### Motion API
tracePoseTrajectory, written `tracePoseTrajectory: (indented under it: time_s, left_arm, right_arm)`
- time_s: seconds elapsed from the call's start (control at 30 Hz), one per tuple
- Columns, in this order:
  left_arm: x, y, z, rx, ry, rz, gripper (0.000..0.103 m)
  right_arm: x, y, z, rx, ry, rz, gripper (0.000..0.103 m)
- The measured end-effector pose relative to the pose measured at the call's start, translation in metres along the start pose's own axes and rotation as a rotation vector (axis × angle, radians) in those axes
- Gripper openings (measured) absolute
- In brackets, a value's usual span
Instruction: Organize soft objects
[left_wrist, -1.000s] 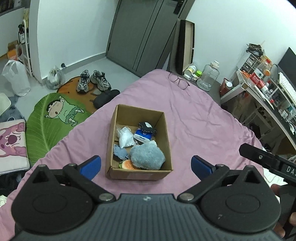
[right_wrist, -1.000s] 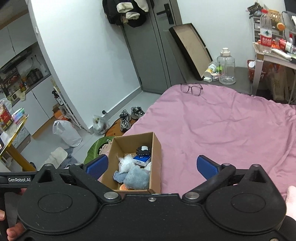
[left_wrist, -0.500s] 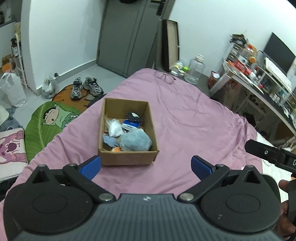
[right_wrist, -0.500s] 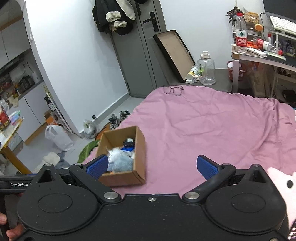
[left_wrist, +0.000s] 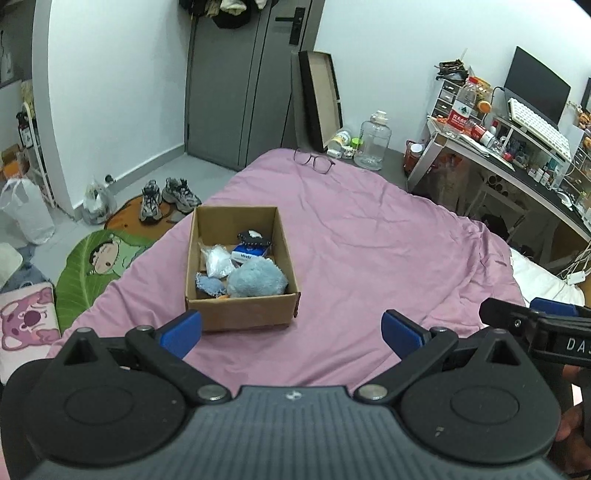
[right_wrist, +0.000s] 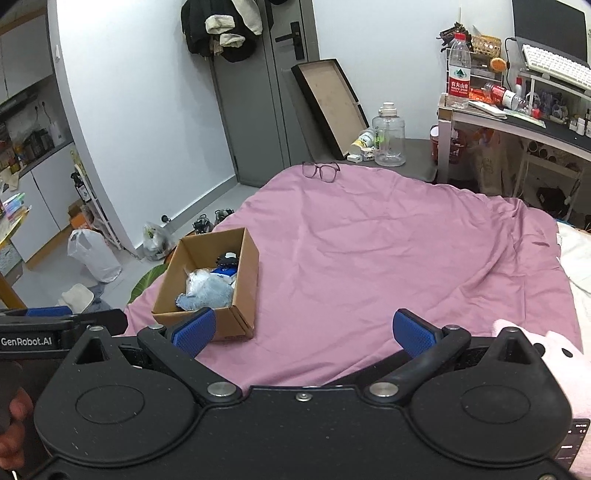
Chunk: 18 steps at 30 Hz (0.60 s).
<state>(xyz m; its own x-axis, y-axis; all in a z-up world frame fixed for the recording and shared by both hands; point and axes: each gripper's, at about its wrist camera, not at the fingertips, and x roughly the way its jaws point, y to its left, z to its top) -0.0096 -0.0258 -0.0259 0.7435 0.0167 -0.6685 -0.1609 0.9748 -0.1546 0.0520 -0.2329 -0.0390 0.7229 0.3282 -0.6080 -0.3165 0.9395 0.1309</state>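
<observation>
Both claws are hanging spread and empty above the pink bedspread (left_wrist: 369, 236). The cardboard box (left_wrist: 240, 314) is sitting ahead of the left gripper (left_wrist: 291, 332), slightly toward its left finger; from the right gripper (right_wrist: 303, 332) it is lying ahead and well left. Inside, a blue plush (left_wrist: 256, 280), white bag (left_wrist: 216, 260) and other soft items are lying gathered, so sorting is judged largely complete. Glasses (right_wrist: 320, 170) are resting far ahead, apart.

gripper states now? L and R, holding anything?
Left gripper: open, empty, above the pink bedspread near the cardboard box.
Right gripper: open, empty, above the same bedspread.
</observation>
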Motion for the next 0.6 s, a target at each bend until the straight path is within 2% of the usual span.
tracePoseTrajectory:
  time_s: [0.37,0.6]
  left_arm:
    - [-0.009,-0.016,-0.001,0.057,-0.038,-0.011,0.102]
    - [-0.012,-0.013,0.003,0.032,-0.057,0.001,0.102]
  right_arm:
    - [-0.012,0.0,-0.003,0.002,-0.027,-0.011,0.103]
    - [-0.011,0.0,-0.002,-0.007,-0.03,-0.022,0.103]
